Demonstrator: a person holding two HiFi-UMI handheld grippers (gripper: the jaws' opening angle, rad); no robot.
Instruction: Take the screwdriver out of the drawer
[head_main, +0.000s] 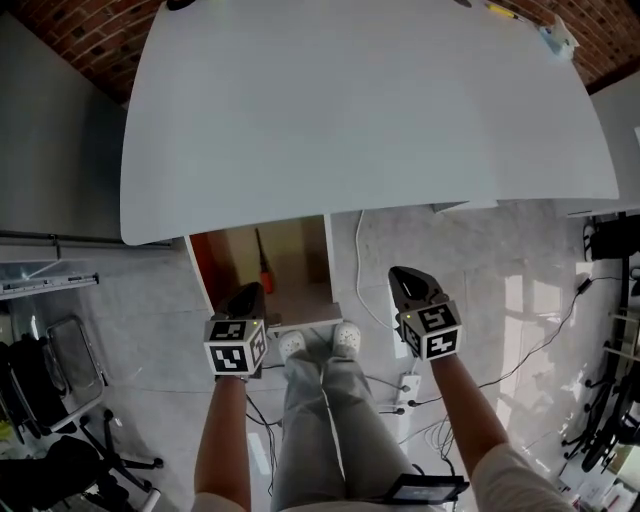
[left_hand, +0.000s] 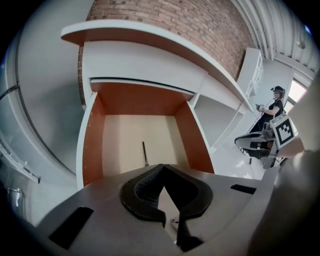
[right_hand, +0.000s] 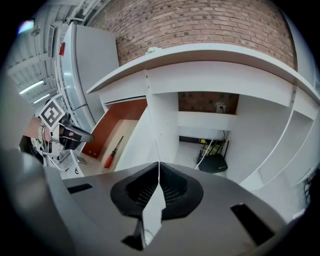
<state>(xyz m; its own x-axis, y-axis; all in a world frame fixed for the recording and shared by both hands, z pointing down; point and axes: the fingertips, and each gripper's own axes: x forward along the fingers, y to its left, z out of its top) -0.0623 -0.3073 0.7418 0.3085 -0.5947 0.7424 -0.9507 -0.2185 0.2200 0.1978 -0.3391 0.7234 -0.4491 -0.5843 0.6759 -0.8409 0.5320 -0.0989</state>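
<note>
The drawer (head_main: 300, 255) is found already open. The screwdriver (head_main: 264, 272) is seen lying inside, untouched, at 1 o'clock from the left gripper (head_main: 252, 290). That gripper and the right gripper (head_main: 396, 272) are held closed tip to tip, with nothing grasped. The drawer's back is overhung by the desk (head_main: 350, 110) at 12 o'clock. A power strip (head_main: 408, 384) is seen on the floor at 4 o'clock.

A white desk (head_main: 360, 100) stands against a red brick wall (head_main: 70, 30) over a pale marbled floor (head_main: 150, 300) patched with sunlight.
</note>
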